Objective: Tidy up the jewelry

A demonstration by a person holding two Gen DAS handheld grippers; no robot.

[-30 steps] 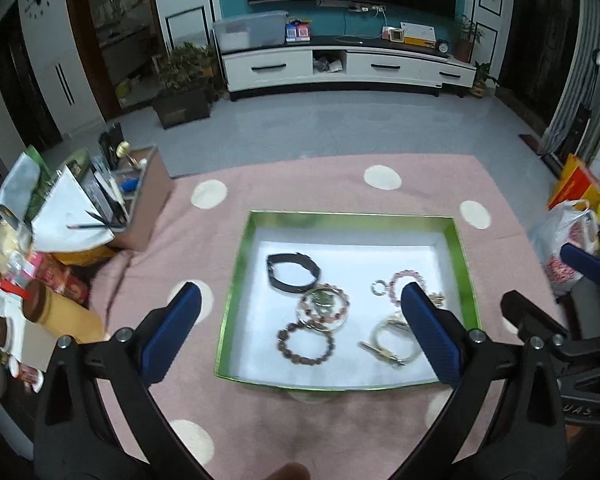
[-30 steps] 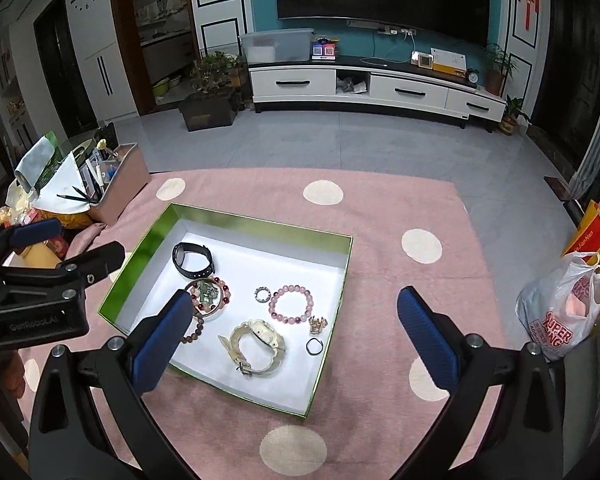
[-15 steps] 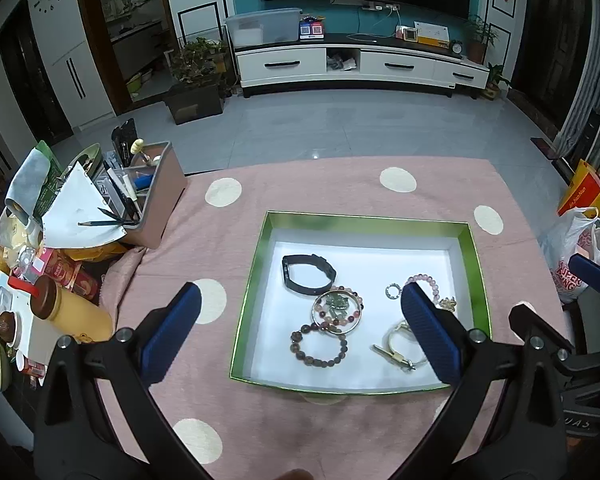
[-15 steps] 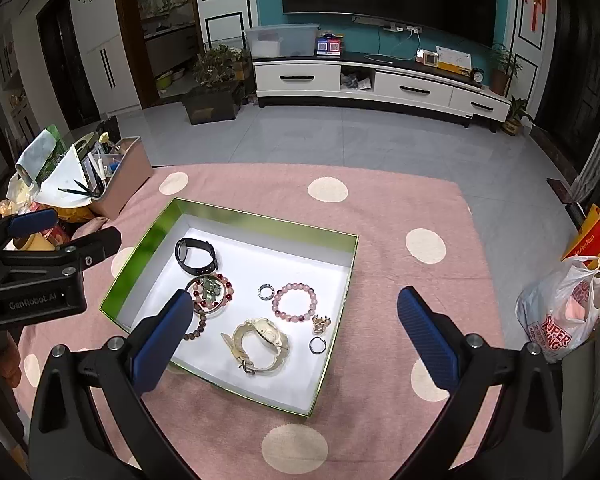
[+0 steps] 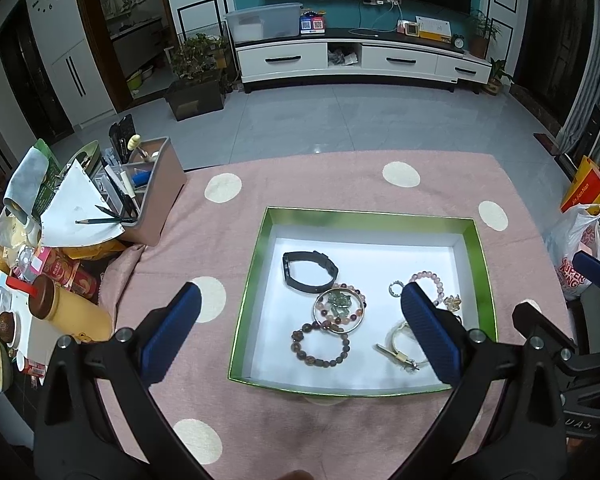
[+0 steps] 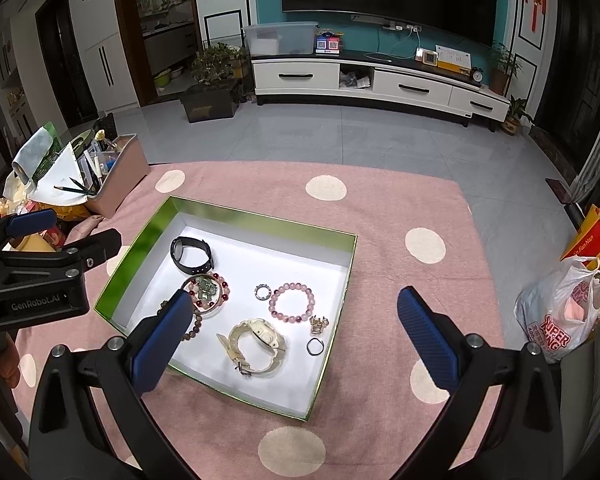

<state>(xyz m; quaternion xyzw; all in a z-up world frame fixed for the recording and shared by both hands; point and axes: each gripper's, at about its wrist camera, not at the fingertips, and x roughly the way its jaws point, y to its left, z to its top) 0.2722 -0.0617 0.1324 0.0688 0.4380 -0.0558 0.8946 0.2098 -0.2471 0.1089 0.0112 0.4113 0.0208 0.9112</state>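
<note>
A green-rimmed white box (image 5: 256,264) (image 6: 342,280) on the pink dotted cloth holds the jewelry: a black band (image 5: 309,270) (image 6: 192,256), a green and red bead bangle (image 5: 339,306) (image 6: 206,289), a brown bead bracelet (image 5: 320,344), a pink bead bracelet (image 6: 292,302) (image 5: 430,280), a cream watch (image 6: 258,346) (image 5: 400,344), a small ring (image 6: 263,292), a gold charm (image 6: 318,325) and a dark ring (image 6: 315,346). My left gripper (image 5: 300,338) and my right gripper (image 6: 296,338) are both open and empty, held high above the box.
A pink organizer with pens (image 5: 148,192) (image 6: 116,176), paper, snacks and a yellow bottle (image 5: 72,312) crowd the table's left edge. A white plastic bag (image 6: 560,316) (image 5: 580,256) sits off the right edge. The cloth (image 6: 400,208) surrounds the box.
Both grippers have risen and drawn back from the box, so it looks smaller and more table shows. The jewelry has not moved. Both stay open.
</note>
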